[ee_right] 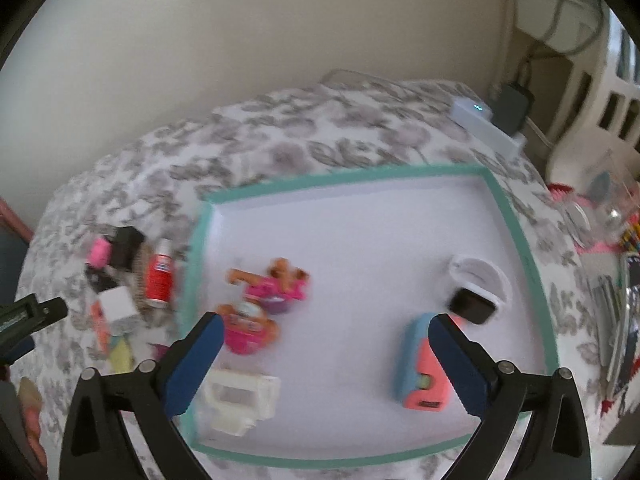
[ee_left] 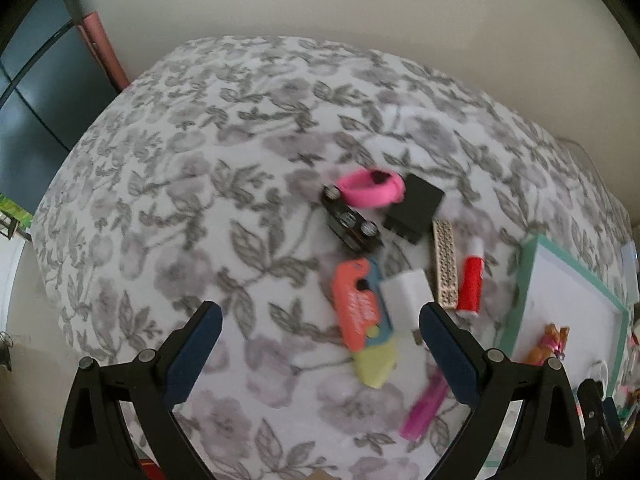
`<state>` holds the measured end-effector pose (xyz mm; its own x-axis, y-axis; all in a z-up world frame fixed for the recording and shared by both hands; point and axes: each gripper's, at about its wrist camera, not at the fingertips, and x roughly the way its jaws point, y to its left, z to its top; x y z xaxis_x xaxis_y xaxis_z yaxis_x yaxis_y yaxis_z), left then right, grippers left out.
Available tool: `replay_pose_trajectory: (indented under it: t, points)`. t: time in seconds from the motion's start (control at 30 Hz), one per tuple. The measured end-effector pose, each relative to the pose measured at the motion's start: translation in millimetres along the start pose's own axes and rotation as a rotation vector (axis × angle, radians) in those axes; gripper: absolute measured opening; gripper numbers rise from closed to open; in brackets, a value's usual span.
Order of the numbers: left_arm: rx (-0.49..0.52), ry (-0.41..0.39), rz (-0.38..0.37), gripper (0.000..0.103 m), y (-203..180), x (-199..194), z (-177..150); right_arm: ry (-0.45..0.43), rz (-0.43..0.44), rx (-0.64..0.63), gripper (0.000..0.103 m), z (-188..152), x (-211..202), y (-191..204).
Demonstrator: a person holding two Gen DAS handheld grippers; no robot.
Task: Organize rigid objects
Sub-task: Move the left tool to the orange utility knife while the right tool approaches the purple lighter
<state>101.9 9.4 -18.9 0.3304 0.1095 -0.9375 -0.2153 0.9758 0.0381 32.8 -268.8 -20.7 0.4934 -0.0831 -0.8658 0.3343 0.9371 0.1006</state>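
We hold the left hand-held gripper [ee_left: 320,344] with its jaws spread wide and nothing between them, above a tabletop [ee_left: 200,160] covered in a grey floral cloth. Ahead of it lies a loose cluster: a pink ring [ee_left: 370,188] touching a black toy car [ee_left: 350,220], a black block [ee_left: 416,208] just right of them, a perforated beige strip [ee_left: 445,266] and a red bottle with a white cap [ee_left: 471,280] further right. Nearer us sit an orange, blue and yellow tool [ee_left: 362,320], a white cube [ee_left: 406,292] leaning against it, and a magenta piece [ee_left: 424,408] beside the right finger.

Our right hand-held gripper [ee_right: 326,364] is likewise wide open and empty, over a white tray with a teal rim [ee_right: 360,178] to the right of that cluster. Inside the tray we see pink and orange toys [ee_right: 268,288], a white plastic piece [ee_right: 240,400] at the near left, a blue and coral block [ee_right: 420,372], and a white holder with a black square [ee_right: 476,292] on the right.
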Motion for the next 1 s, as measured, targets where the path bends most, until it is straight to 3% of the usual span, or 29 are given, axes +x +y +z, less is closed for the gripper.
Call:
replay_pose_trajectory:
  t: [0.17, 0.47, 0.93, 1.0]
  points:
    - [-0.032, 0.029, -0.018, 0.099, 13, 8, 4, -0.010, 0.083, -0.044, 0.103, 2, -1, 33]
    - [-0.056, 0.115, 0.005, 0.099, 22, 34, 3, 0.024, 0.146, -0.158, 0.102, -8, 8, 87]
    - [-0.103, 0.189, -0.008, 0.099, 37, 61, 8, 0.107, 0.184, -0.280, 0.067, -22, 29, 134]
    - [-0.108, 0.196, -0.015, 0.099, 39, 64, 9, 0.120, 0.179, -0.296, 0.054, -24, 33, 139]
